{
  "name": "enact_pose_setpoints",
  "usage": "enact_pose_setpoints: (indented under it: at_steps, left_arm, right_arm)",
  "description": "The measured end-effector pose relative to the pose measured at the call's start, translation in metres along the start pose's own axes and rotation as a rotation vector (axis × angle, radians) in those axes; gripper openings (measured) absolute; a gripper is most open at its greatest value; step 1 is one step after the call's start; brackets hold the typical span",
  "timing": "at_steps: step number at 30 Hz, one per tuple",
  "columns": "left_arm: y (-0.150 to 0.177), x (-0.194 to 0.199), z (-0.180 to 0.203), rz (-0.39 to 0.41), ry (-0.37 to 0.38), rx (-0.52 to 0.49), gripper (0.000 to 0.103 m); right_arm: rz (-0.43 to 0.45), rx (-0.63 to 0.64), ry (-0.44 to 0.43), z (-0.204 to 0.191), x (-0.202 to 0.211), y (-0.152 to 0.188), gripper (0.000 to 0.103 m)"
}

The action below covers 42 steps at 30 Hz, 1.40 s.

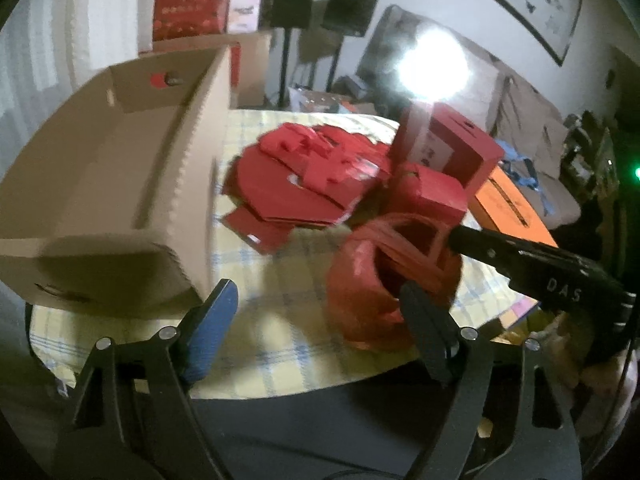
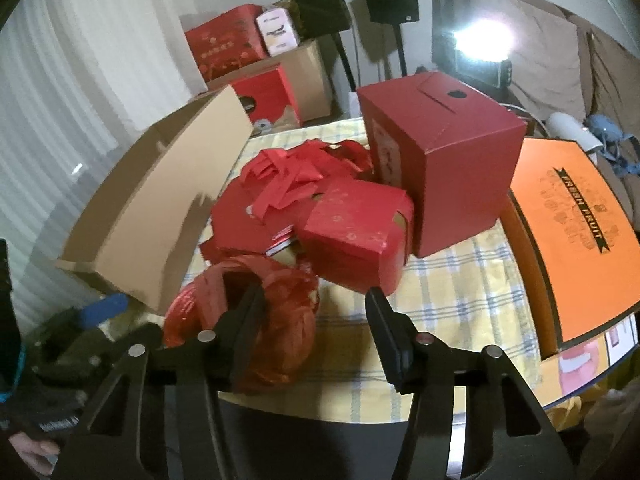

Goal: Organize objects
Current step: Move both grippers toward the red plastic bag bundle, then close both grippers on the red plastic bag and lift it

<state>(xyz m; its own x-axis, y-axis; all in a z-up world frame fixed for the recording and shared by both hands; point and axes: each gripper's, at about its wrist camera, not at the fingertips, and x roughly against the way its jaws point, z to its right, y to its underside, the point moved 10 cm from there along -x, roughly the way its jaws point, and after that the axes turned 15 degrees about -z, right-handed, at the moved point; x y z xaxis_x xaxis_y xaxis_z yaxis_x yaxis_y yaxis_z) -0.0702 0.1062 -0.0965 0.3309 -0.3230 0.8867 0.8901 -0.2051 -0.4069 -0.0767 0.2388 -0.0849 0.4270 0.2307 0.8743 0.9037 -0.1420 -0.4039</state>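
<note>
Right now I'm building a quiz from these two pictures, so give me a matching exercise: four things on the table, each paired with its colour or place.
Things:
1. tall box
2. flat fruit box
3. open carton
4. plastic bag

Descriptions:
A. plain brown, far left
B. crinkled red, nearest the grippers
C. orange, far right
D. dark red, standing upright

Pairs: 1-D, 2-C, 3-A, 4-B

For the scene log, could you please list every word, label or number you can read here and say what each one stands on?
"FRESH FRUIT": black banner on the flat orange cardboard box.
"DAS": white letters on the black right gripper body, seen from the left wrist.
Tall red cardboard box: side label too blurred to read.
Red printed cartons behind the table: print too small.
</note>
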Motion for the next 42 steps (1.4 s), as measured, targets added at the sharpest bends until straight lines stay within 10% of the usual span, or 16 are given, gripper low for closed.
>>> enact_pose_setpoints:
  at_steps: [13,18,27,42]
  left_arm:
    - [-0.010,-0.027,0.017,-0.072,0.118,0.000,0.061]
    - [-0.006,-0.025,0.027,-0.091,0.160,-0.024,0.039]
    - [-0.005,-0.014,0.037,-0.096,0.187,-0.034,0.038]
    - [-0.052,0.082,0.013,0.112,0.182,-0.001,0.038]
  right_arm:
    - [-0.073,0.015,-0.093,-0.015,-0.020,0.002,0.033]
    - [-0.074,0.021,-0.086,-0.015,-0.020,0.003,0.031]
    - [-0.036,0.004,-0.063,-0.016,0.000,0.004,0.029]
    - [0.124,0.176,0.003,-0.087,0.068,-0.051,0.028]
